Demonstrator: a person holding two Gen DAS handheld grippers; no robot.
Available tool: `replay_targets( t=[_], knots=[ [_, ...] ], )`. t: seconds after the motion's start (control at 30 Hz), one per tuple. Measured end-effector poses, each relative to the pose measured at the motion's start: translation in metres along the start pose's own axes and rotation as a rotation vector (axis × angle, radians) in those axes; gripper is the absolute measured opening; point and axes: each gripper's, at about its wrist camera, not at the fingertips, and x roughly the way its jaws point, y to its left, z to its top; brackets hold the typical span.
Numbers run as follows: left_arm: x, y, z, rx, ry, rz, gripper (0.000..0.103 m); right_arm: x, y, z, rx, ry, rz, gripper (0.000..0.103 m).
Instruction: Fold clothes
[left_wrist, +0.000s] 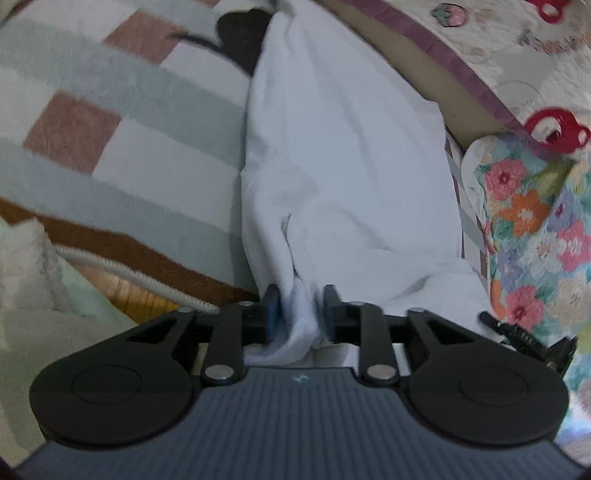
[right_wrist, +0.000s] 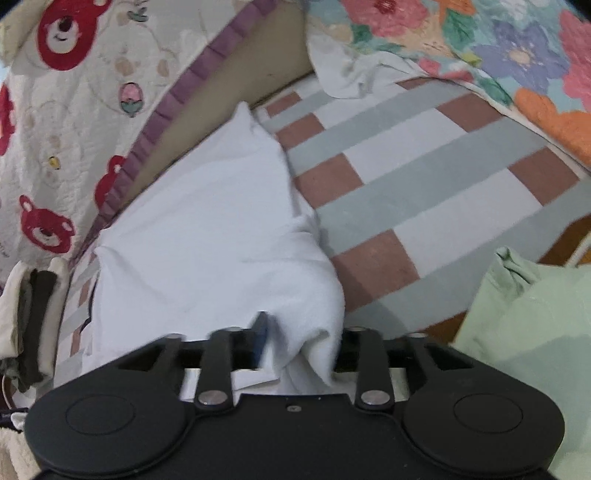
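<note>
Now the left tool clamps a bunched edge of the white cloth at six o'clock; the right tool grips another fold above the checked blanket.

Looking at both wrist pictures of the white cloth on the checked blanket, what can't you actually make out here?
- White cloth: its type; bunched, and its near end runs under the left tongs.
- Right tongs: right fingertip covered by the cloth, so its grip is unclear.
- Dark thing, left wrist view: half hidden behind the cloth, blurred.
- Folded pile, right wrist view: cut off by the left edge.
</note>
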Motion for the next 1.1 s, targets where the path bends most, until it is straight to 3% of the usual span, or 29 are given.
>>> replay_targets(
  t=[0.07,0.1,0.2,0.23,0.3,0.33,0.37,0.4,0.47,0.6,0.67,0.73,0.8,0.87,1.1],
  knots=[
    [0.001,0.006,0.003,-0.046,0.009,-0.018,0.033,0.002,-0.003,-0.001,0.019,0.034,-0.004,0.053],
    [0.004,0.005,0.003,-0.042,0.016,-0.015,0.041,0.003,-0.004,-0.002,0.029,0.051,-0.004,0.054],
    [0.013,-0.004,0.001,0.016,0.041,0.025,0.057,0.011,-0.011,-0.008,0.071,0.106,0.023,0.062],
    [0.017,-0.006,0.0,0.036,0.046,0.051,0.057,0.013,-0.013,-0.01,0.089,0.106,0.03,0.063],
    [0.02,-0.014,-0.004,0.092,0.031,0.077,0.051,0.016,-0.016,-0.012,0.143,0.084,0.052,0.065],
    [0.018,-0.017,-0.005,0.121,0.02,0.07,0.024,0.016,-0.014,-0.012,0.143,0.072,0.092,0.065],
    [0.016,-0.021,-0.006,0.149,0.007,0.055,0.014,0.016,-0.012,-0.011,0.141,0.061,0.132,0.046],
    [0.013,-0.025,-0.007,0.176,-0.006,0.041,0.013,0.016,-0.009,-0.01,0.14,0.05,0.172,0.011],
    [-0.006,-0.038,-0.006,0.234,-0.085,0.022,0.013,0.006,0.011,-0.003,0.05,0.008,0.197,0.011],
    [-0.056,-0.043,-0.005,0.18,-0.224,-0.123,0.012,-0.059,0.038,0.02,-0.018,-0.156,0.349,0.011],
    [-0.055,-0.036,-0.01,0.15,-0.21,-0.107,0.012,-0.073,0.035,0.02,-0.085,-0.132,0.251,0.011],
    [-0.039,-0.025,-0.015,0.116,-0.142,-0.074,0.012,-0.061,0.019,0.012,-0.08,-0.073,0.15,0.01],
    [-0.03,-0.023,-0.018,0.115,-0.11,-0.023,0.012,-0.048,0.005,0.0,-0.022,-0.056,0.141,0.01],
    [-0.025,-0.021,-0.02,0.118,-0.096,0.011,0.012,-0.041,0.007,-0.004,-0.044,-0.033,0.123,0.011],
    [-0.028,-0.022,-0.022,0.133,-0.116,0.019,0.013,-0.035,0.008,0.001,-0.051,-0.02,0.127,0.011]
  ],
)
